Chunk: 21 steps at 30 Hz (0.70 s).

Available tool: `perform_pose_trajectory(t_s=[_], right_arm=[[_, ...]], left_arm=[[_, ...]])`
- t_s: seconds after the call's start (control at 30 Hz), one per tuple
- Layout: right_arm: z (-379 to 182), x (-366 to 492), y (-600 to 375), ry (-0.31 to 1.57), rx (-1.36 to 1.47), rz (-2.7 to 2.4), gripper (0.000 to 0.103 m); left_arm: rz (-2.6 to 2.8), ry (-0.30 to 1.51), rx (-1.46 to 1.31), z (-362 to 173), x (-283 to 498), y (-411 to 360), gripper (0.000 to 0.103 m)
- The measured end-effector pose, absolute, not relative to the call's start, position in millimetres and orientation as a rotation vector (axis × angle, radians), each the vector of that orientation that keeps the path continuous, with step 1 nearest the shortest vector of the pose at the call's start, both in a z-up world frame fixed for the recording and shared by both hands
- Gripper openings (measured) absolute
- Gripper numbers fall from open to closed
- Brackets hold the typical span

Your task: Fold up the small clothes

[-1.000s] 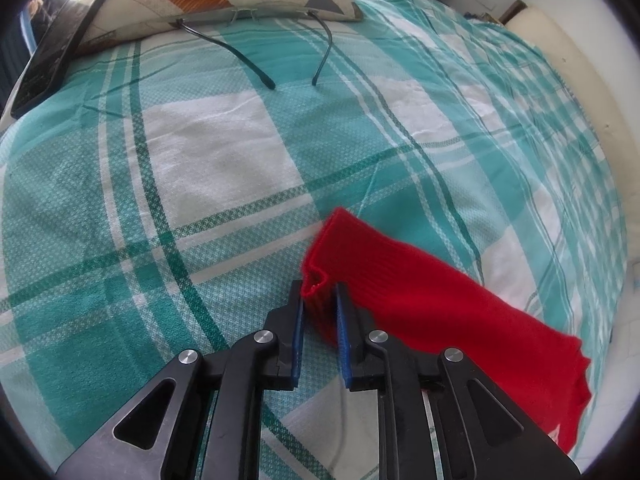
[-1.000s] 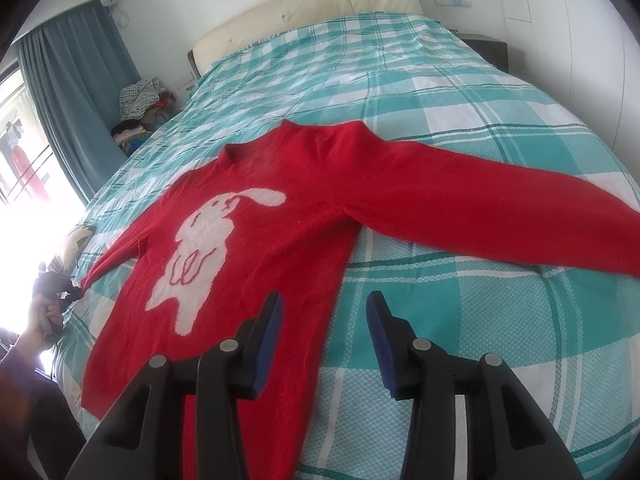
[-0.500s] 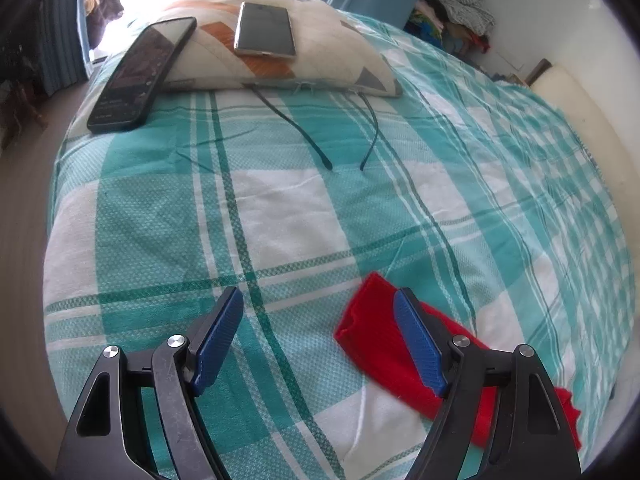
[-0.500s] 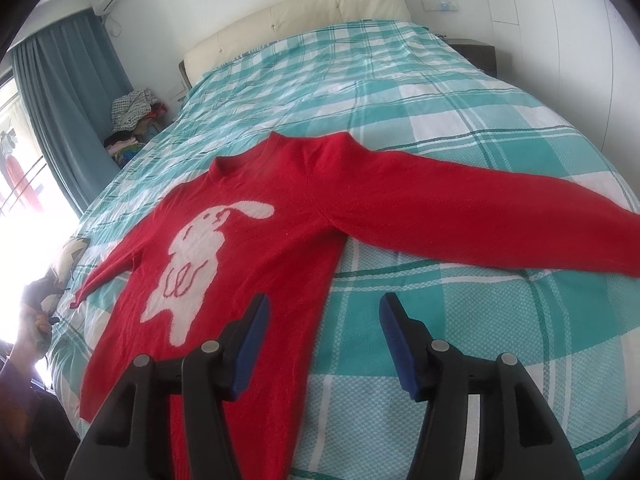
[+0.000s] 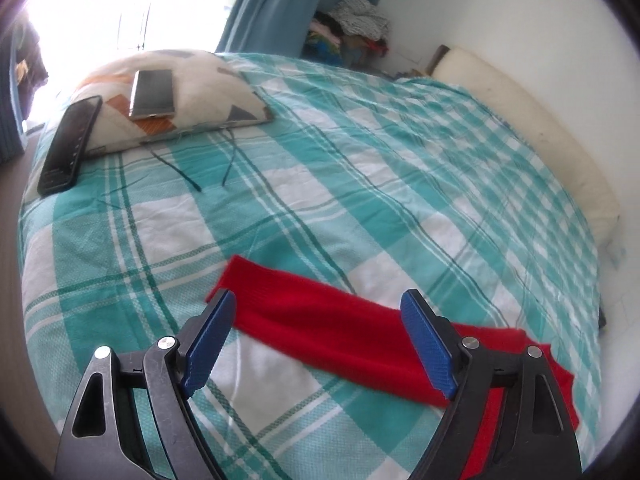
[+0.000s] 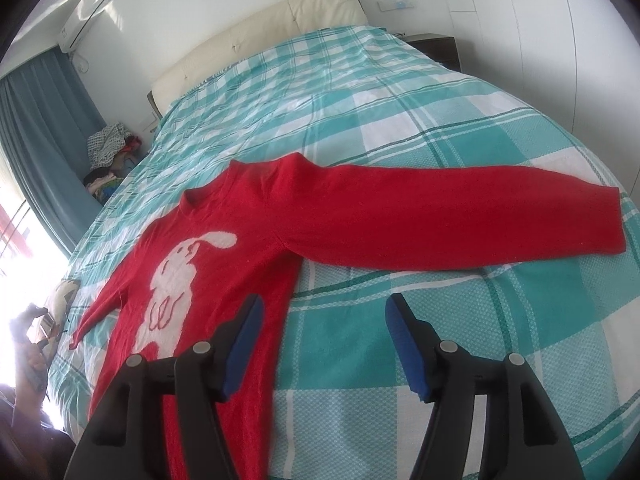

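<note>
A red sweater [image 6: 248,248] with a white rabbit on its chest lies flat, face up, on the teal plaid bed [image 6: 400,128], both sleeves spread out. The left wrist view shows one red sleeve [image 5: 316,320] lying on the cover. My left gripper [image 5: 318,344] hovers above that sleeve, its jaws still opening wide, nothing between the pads. My right gripper [image 6: 322,344] hangs over the sweater's side hem and the bare cover, jaws opening, holding nothing. The other sleeve [image 6: 460,224] stretches to the right.
A patterned pillow [image 5: 168,96] at the bed's corner carries a phone [image 5: 152,94] and a dark remote-like device [image 5: 70,146]; two thin cables [image 5: 188,172] trail from it. A clothes pile [image 5: 352,28] sits by the blue curtain [image 6: 44,152]. A cream headboard [image 6: 256,36] closes the far end.
My left gripper let go of the sleeve cuff, opened wide and rose back from it. My right gripper's jaws widened and it shifted a little to the right.
</note>
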State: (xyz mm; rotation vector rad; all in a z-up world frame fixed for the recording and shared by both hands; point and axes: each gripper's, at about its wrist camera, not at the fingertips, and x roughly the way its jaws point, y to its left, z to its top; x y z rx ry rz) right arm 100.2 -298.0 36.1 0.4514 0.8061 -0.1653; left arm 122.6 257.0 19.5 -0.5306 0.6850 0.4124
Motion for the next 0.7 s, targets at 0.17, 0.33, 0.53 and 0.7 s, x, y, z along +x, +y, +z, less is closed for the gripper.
perform_pose_trajectory(t_s=[0.17,0.33,0.53,0.7], right_arm=[[35,102,-297,0.815,0.441,-0.165,0.063],[31,104,-293,0.829,0.427,-0.163,0.063],[30,106,-292,0.836,0.429,-0.163,0.063],[25,108,-289,0.855,0.427,-0.155,0.063]], left_arm=[[0.219,0.714,-0.319,21,123,182,0.093],[0.057,0.802,-0.188,3,127,123,0.093],[0.017,0.802,-0.065,2,129,93,0.093],[0.008,0.82,-0.066,-2,131,88,0.093]])
